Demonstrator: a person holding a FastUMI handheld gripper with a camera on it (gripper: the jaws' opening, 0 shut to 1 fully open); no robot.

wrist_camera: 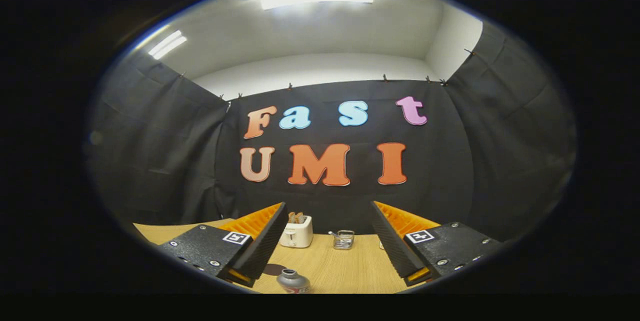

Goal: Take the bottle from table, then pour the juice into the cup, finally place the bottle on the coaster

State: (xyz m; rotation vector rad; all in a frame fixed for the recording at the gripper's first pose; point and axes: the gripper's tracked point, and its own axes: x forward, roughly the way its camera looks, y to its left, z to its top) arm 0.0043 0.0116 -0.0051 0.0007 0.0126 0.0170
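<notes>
Only the grey cap and shoulder of the one bottle (293,281) show, low between the fingers of the gripper (327,253), which stand wide apart and hold nothing. A dark round coaster (273,269) lies half hidden behind the left finger. Beyond, on the pale wooden table (340,268), stand one white toaster (297,231) and one small clear glass cup (343,239) before black cloth walls.

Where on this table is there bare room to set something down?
The widest free patch of table lies between the open jaws of the gripper, bordered by the bottle nearest and the toaster and glass cup at the back. The back edge is crowded.
</notes>
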